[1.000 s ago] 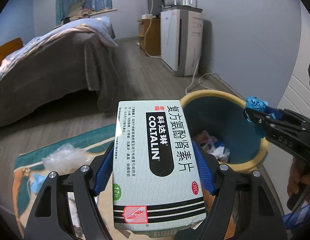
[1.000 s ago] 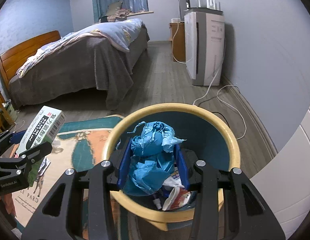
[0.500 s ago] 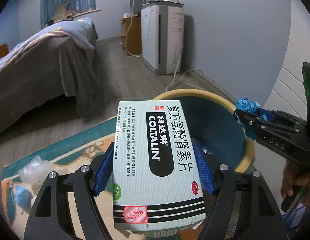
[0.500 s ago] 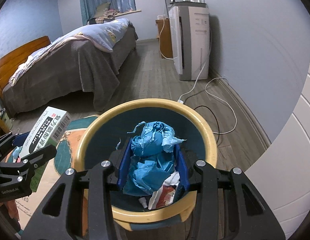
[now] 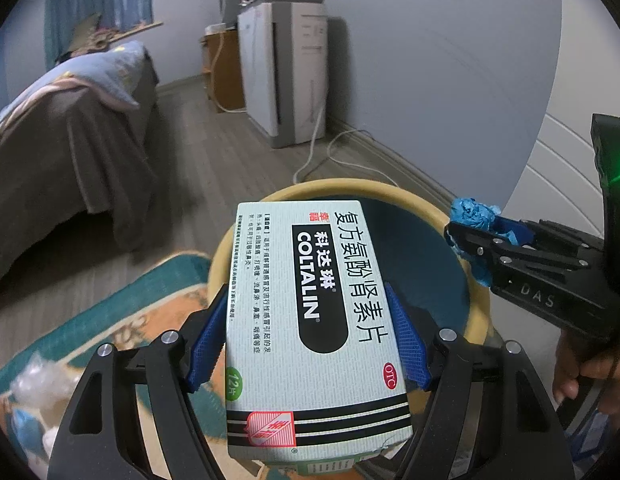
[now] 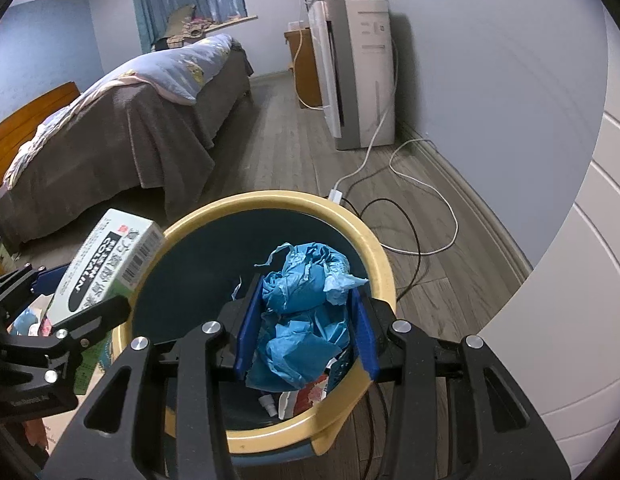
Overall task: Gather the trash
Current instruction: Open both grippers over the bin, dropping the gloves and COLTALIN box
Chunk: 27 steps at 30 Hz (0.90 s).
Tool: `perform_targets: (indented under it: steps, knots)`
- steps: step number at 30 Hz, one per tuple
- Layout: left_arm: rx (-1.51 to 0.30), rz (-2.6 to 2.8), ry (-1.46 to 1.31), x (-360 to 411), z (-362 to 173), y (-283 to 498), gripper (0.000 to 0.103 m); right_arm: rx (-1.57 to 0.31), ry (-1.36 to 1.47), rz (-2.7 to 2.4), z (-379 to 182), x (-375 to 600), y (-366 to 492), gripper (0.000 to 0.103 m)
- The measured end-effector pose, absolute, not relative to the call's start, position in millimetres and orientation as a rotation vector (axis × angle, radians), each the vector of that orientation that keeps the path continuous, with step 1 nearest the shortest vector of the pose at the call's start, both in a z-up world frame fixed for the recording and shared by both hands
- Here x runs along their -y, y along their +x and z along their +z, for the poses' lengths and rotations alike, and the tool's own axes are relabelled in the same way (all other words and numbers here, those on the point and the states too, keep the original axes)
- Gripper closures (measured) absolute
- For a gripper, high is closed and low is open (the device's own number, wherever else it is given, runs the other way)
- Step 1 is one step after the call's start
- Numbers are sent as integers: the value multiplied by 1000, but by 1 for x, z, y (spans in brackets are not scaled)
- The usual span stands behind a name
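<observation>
Trash bin (image 6: pixel 374 256) (yellow-rimmed) stands on grey wood floor (image 6: pixel 293 152) beside rug (image 5: pixel 121 320).

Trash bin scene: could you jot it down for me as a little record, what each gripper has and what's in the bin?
left gripper: shut on white Coltalin medicine box, box end over the bin's rim
right gripper: shut on crumpled blue paper wad, above the bin's opening
bin: round dark bin with yellow rim, wrappers and scraps already inside
floor: patterned teal and orange rug beside the bin
</observation>
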<state>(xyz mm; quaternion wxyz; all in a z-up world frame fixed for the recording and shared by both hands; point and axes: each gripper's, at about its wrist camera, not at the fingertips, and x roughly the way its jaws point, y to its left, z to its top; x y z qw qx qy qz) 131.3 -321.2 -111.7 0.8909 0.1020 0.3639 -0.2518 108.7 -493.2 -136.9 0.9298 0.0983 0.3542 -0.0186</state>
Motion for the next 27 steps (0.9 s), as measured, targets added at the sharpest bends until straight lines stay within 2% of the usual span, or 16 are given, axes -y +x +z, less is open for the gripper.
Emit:
perform_targets:
  steps: [18, 19, 22, 27]
  knots:
    - [-812, -536, 170, 313, -131, 174, 27, -820, 215, -53, -162, 485, 164, 61]
    - [-813, -536, 167, 310, -131, 173, 27, -830, 224, -48, -164, 485, 166, 60]
    - [-806, -527, 174, 306, -129, 172, 27, -846, 221, -45, -167, 482, 169, 50]
    - [-792, -516, 164, 297, -122, 168, 23, -843, 214, -48, -162, 480, 162, 45]
